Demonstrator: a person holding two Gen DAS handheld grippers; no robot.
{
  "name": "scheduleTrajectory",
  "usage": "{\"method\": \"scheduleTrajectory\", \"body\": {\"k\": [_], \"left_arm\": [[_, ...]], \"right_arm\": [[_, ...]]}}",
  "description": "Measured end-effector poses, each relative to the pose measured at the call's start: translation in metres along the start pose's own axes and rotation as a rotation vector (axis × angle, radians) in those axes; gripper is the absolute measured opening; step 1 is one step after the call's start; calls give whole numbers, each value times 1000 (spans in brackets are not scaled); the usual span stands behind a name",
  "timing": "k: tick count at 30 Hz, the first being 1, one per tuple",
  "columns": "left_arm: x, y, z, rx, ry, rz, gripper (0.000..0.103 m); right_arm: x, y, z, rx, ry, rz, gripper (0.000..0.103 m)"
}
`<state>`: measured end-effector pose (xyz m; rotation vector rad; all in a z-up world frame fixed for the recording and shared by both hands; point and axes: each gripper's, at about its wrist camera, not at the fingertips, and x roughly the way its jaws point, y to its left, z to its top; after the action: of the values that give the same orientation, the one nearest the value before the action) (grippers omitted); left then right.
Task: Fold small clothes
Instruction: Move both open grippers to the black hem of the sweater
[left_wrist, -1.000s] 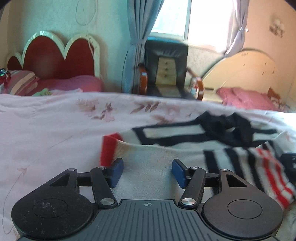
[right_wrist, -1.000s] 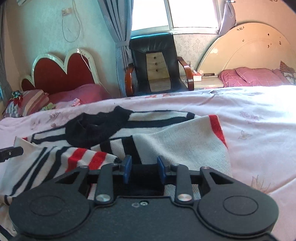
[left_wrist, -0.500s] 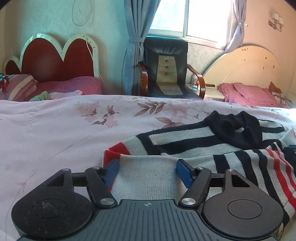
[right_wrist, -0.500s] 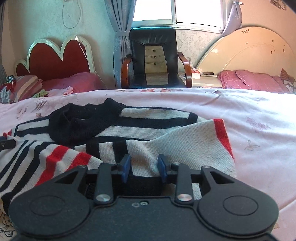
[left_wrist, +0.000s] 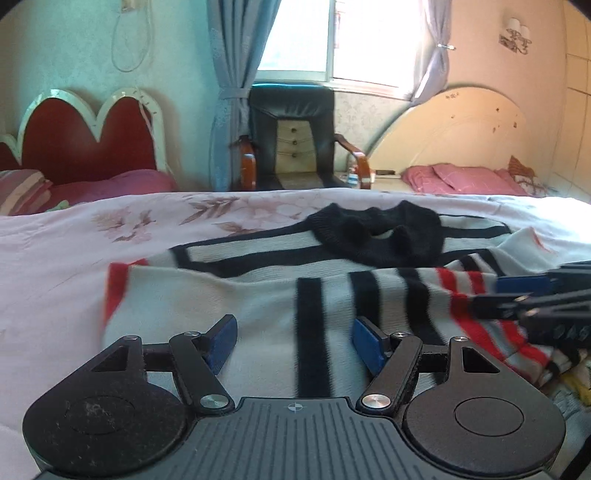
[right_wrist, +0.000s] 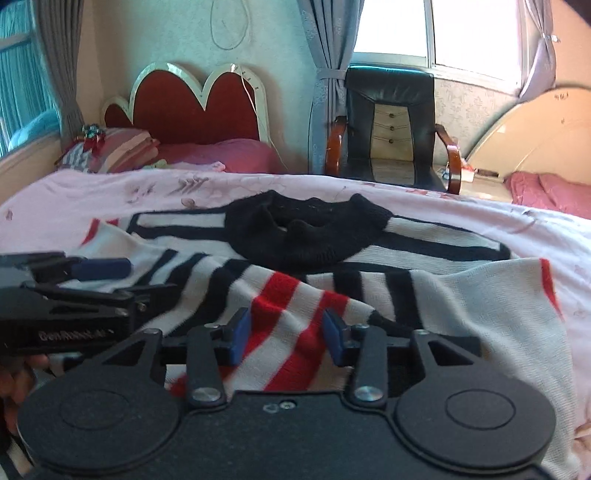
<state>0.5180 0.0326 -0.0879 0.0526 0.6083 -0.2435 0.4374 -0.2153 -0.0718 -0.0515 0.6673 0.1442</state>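
Observation:
A small knitted sweater (left_wrist: 280, 291) with white, black and red stripes and a black collar (left_wrist: 376, 232) lies partly folded on a pink floral bedspread (left_wrist: 74, 258). It also shows in the right wrist view (right_wrist: 424, 280). My left gripper (left_wrist: 293, 343) is open, its blue pads apart over the white and black stripes. My right gripper (right_wrist: 288, 334) is open, with a red and white striped fold between its pads. Each gripper shows from the side in the other view: the right one (left_wrist: 524, 291), the left one (right_wrist: 99, 273).
A black armchair (left_wrist: 295, 140) stands beyond the bed under the window. A red scalloped headboard (left_wrist: 85, 136) with pillows is at the far left. A cream headboard (left_wrist: 450, 129) with a pink pillow is at the far right. Bare bedspread lies to the left and behind the sweater.
My right gripper has opened wider and moved left onto the red stripes. My left gripper has moved right over the sweater, away from the red cuff. The two grippers are closer together.

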Motion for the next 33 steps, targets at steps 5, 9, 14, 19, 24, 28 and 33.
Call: {"method": "scheduleTrajectory", "body": {"k": [5, 9, 14, 19, 24, 28, 33], "left_arm": [[-12, 23, -5, 6, 5, 26, 69], [-29, -4, 3, 14, -31, -16, 69], [-31, -35, -21, 91, 6, -30, 75], [-37, -24, -24, 51, 19, -21, 81], [-37, -25, -25, 40, 24, 1, 82], [-38, -28, -26, 36, 28, 22, 84], [-38, -32, -25, 37, 33, 60, 87]], "right_arm": [[-14, -58, -12, 117, 18, -27, 35], [-31, -35, -5, 98, -25, -5, 42], [-31, -12, -25, -1, 46, -3, 42], [-37, -31, -25, 101, 66, -66, 45], [-35, -21, -25, 46, 84, -97, 48], [-34, -22, -24, 44, 94, -96, 48], [-35, -20, -28, 19, 82, -112, 52]]}}
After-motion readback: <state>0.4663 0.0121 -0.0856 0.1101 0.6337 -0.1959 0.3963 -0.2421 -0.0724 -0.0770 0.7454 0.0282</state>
